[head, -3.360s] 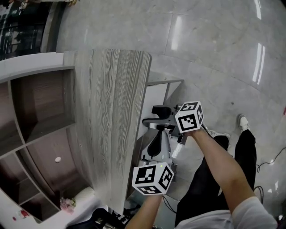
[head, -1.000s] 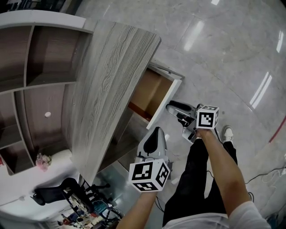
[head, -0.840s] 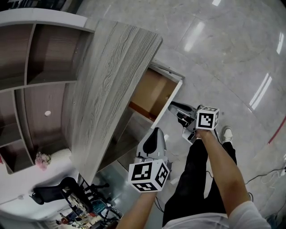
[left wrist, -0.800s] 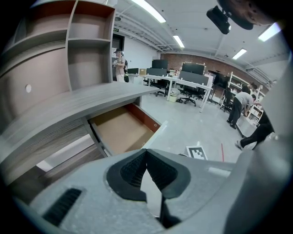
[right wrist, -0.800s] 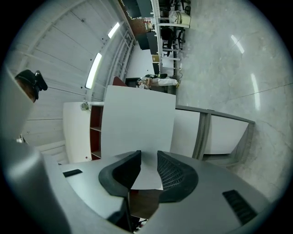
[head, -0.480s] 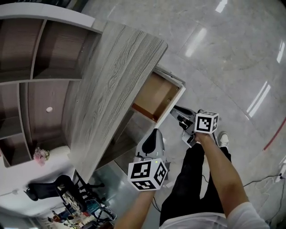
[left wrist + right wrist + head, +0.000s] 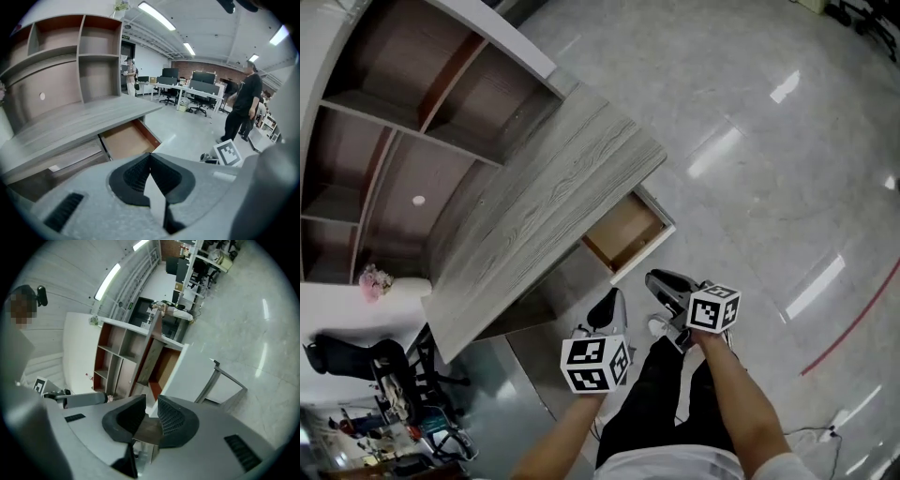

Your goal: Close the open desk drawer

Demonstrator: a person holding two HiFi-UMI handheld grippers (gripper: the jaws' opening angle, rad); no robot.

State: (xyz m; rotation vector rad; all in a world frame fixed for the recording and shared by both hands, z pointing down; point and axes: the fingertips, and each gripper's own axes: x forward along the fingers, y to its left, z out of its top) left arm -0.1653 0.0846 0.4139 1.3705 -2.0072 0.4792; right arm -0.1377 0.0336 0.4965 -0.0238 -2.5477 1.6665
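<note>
Under grey desk (image 7: 544, 216), drawer (image 7: 623, 234) pulled out

desk (image 7: 542, 217): grey woodgrain | drawer (image 7: 622, 234): tan inside, white front

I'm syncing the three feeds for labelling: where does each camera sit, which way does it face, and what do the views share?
Head view: on the person's head, looking steeply down at the desk, its open drawer and the floor; both forearms, left tongs and right tongs show.
Left gripper view: on the left tongs, shut and empty, facing desk and drawer.
Right gripper view: on the right tongs, tilted sideways, jaws just closing with nothing between, facing the drawer.
Shared: all three show the open drawer.
</note>
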